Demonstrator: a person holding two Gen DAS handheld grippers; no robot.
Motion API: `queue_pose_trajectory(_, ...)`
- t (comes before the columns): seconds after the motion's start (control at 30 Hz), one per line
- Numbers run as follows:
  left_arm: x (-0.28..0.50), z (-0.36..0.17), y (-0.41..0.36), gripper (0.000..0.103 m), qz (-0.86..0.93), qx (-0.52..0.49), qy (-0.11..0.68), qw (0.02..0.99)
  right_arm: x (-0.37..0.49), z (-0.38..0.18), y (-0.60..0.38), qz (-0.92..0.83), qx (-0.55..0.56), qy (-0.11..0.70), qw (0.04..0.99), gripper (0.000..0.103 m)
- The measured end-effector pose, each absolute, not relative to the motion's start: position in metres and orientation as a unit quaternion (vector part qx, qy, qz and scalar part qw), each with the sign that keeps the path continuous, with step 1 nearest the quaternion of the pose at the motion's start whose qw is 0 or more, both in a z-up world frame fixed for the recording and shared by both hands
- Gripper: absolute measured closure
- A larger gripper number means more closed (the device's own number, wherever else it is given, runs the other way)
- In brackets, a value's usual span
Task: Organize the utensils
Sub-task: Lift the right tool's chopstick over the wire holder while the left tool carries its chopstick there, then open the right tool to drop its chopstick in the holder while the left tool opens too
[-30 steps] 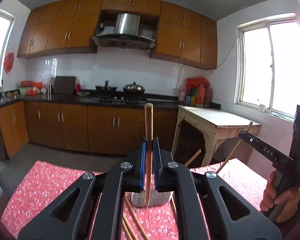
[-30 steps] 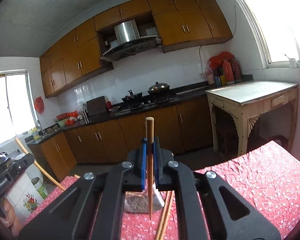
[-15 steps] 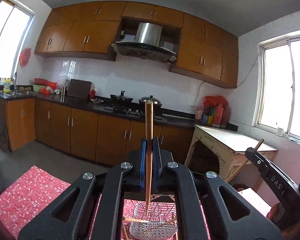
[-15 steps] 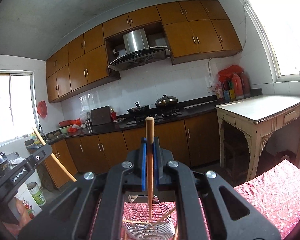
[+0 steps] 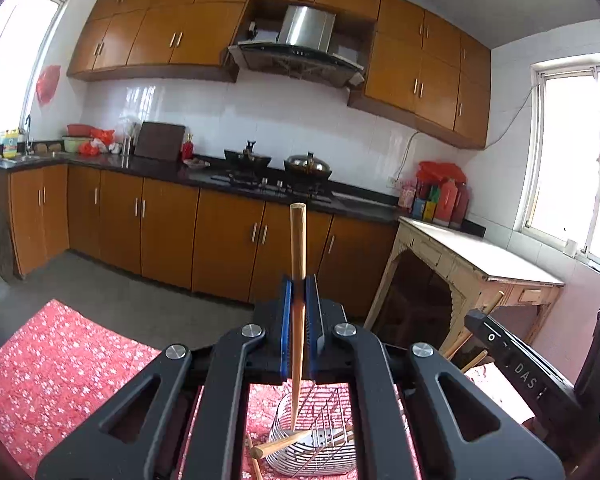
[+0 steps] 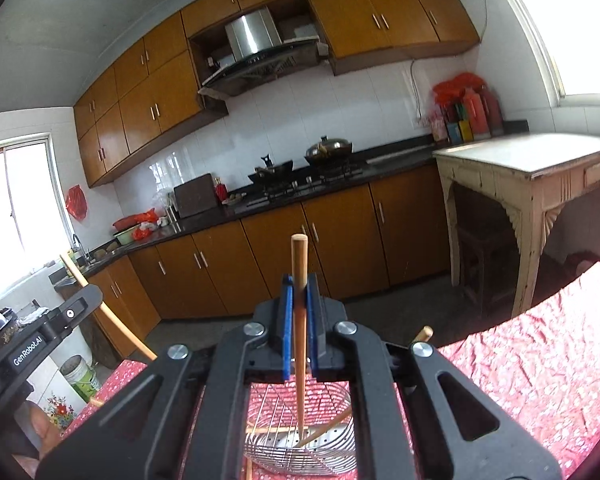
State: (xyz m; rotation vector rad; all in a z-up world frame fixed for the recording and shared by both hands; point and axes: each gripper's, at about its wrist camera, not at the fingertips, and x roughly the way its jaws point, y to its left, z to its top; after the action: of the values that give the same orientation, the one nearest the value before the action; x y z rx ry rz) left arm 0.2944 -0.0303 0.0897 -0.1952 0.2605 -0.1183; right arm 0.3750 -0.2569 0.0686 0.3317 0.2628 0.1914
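Wire basket (image 5: 320, 452) with loose wooden chopsticks (image 5: 284, 442) inside

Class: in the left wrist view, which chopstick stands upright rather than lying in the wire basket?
The chopstick clamped in the left hand-held gripper; the others lie slanted across the basket.

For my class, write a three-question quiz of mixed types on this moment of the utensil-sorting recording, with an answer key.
1. True or false: the left gripper is shut on a wooden chopstick.
2. Where does the lower tip of the wooden chopstick held by the right gripper point? A) into the silver wire utensil basket B) at the cream side table C) at the stove
3. Fill in: the basket stands on a ___ floral tablecloth.

Key: 1 true; 2 A; 3 red. Loose chopsticks already lie in the basket.
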Motion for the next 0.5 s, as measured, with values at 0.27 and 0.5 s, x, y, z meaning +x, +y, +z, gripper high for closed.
queue_pose_trajectory(0.27,0.304,0.077,-0.023,0.097,-0.061,-0.107,0.165,0.979,0.387,0.046,-0.256,0.082,0.16,0.163,0.97,0.095)
queue_pose_trajectory(0.5,0.304,0.081,-0.019,0.096,-0.051,-0.103,0.174,0.978,0.386,0.045,-0.263,0.044,0.154,0.167,0.973,0.085)
